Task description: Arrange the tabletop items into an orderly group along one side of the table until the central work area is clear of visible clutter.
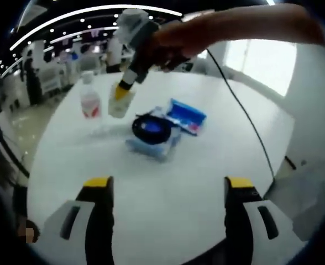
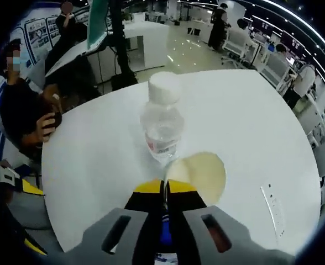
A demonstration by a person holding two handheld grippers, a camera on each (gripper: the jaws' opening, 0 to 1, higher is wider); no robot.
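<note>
Blue packets [image 1: 185, 116] face the left tongs [image 1: 169, 185], spread wide.

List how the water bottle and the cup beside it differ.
The water bottle has a white cap; the cup is open-topped. The water bottle stands free, while the right tongs pinch the cup's rim. The water bottle carries a red label; the cup is plain and yellowish. Both are translucent.
</note>
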